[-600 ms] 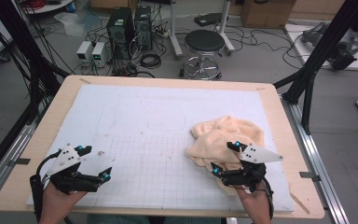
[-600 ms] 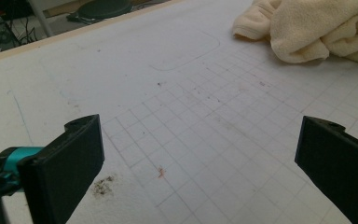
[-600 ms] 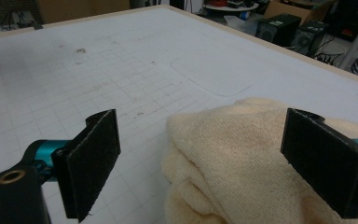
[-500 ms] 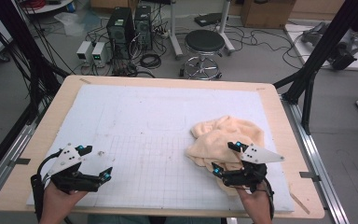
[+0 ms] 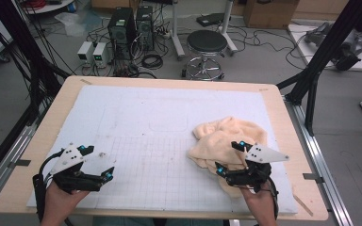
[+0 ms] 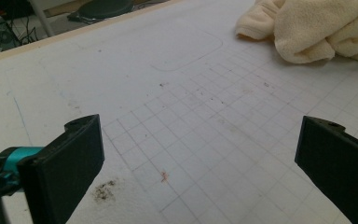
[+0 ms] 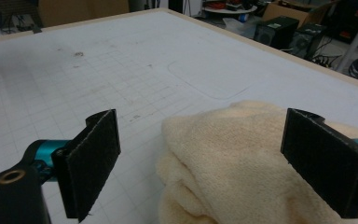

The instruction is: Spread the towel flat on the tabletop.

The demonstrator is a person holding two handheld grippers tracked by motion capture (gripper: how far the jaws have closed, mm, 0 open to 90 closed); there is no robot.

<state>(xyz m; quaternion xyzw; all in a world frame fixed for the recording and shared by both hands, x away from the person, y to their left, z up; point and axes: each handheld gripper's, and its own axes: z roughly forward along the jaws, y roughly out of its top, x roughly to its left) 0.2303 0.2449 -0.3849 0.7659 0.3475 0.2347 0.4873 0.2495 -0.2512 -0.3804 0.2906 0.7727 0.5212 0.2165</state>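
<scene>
Towel (image 5: 226, 141): crumpled on the right side of the table (image 5: 169, 84), same spot as before | right gripper (image 5: 229, 157): jaws wide apart, over its near edge, hardly moved | left gripper (image 5: 99, 162): jaws wide apart, nothing between, far away | next guess: grab towel.

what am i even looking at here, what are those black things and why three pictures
A person sits at a table covered by a white gridded mat, holding hand-operated tongs in each hand: the left tongs and the right tongs. The wide picture is from a camera above the table. The other two come from cameras riding on each set of tongs, looking out between the black jaws. A crumpled cream towel lies on the mat. Both sets of jaws stand open; nothing is held. The right tongs hover over the towel's edge.
</scene>
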